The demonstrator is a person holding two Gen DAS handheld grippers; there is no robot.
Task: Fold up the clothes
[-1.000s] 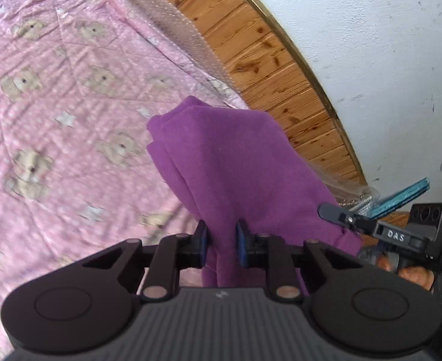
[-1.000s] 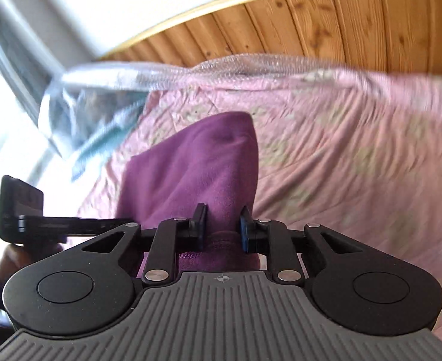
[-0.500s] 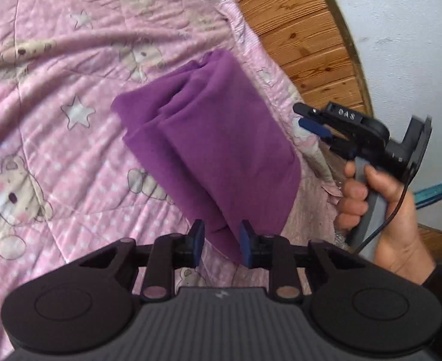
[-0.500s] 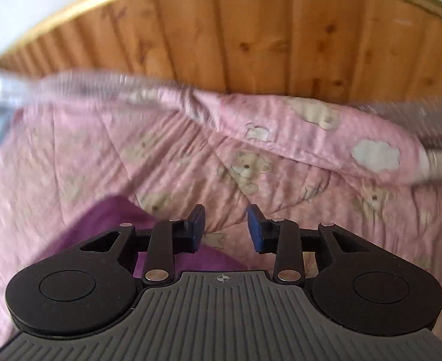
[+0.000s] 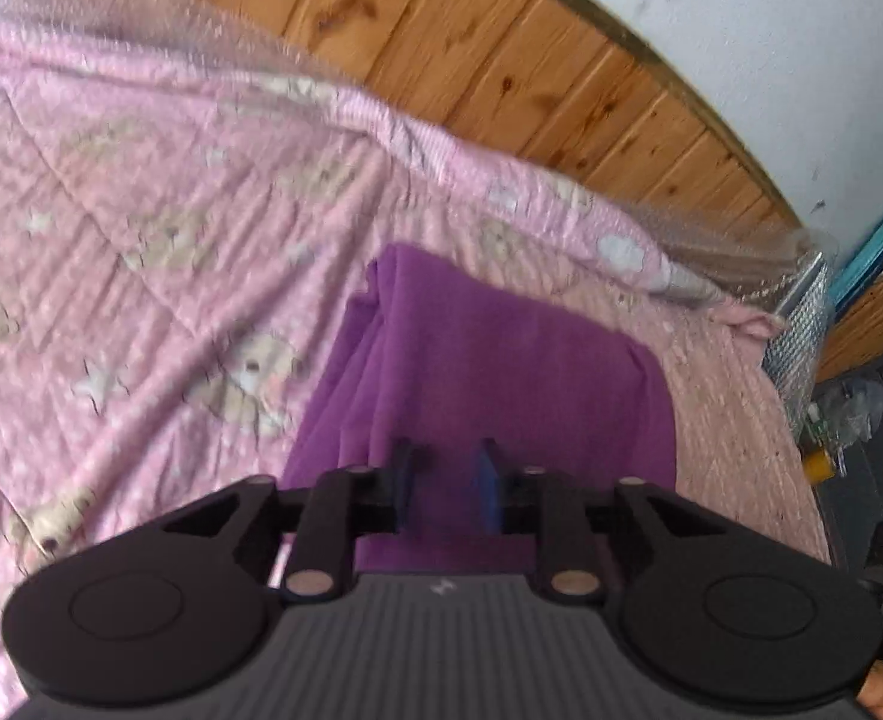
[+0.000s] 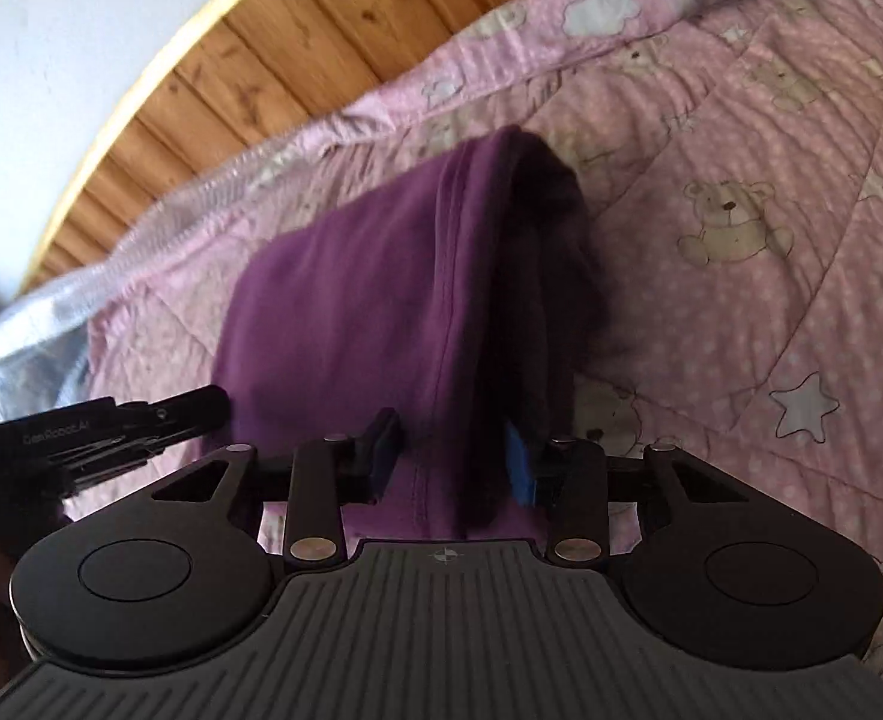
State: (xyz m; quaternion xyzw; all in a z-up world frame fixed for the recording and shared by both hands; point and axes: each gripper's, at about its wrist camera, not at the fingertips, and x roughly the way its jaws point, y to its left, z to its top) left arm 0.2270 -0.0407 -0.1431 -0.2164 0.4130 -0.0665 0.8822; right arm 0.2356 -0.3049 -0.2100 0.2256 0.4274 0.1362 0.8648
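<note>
One purple garment [image 5: 489, 372] is the only piece of clothing around, folded into a thick bundle and lying flat on one pink quilt [image 5: 159, 228] printed with teddy bears, stars and clouds. Two claws are in play. From the left wrist view, the left claw [image 5: 444, 486] sits right at the near edge of the garment with the fabric stretching away straight ahead of it; its two blue-padded fingers [image 5: 488, 486] are apart with a clear gap, and purple cloth shows through that gap, but I can't tell if the pads actually touch it. From the right wrist view, the right claw [image 6: 450, 462] is also spread wide, and the garment [image 6: 381, 288] runs from between its two fingers forward and a bit up; you can see about three or four stacked layers along the darker folded edge on the right-finger side. The left claw [image 6: 105, 426] pokes in from the left of that view, just beside the garment's side. Beyond both claws, past the quilt's [image 6: 741, 192] far edge, there's one wood-panelled headboard [image 5: 501, 60] and a white wall [image 5: 771, 48] above it.
</note>
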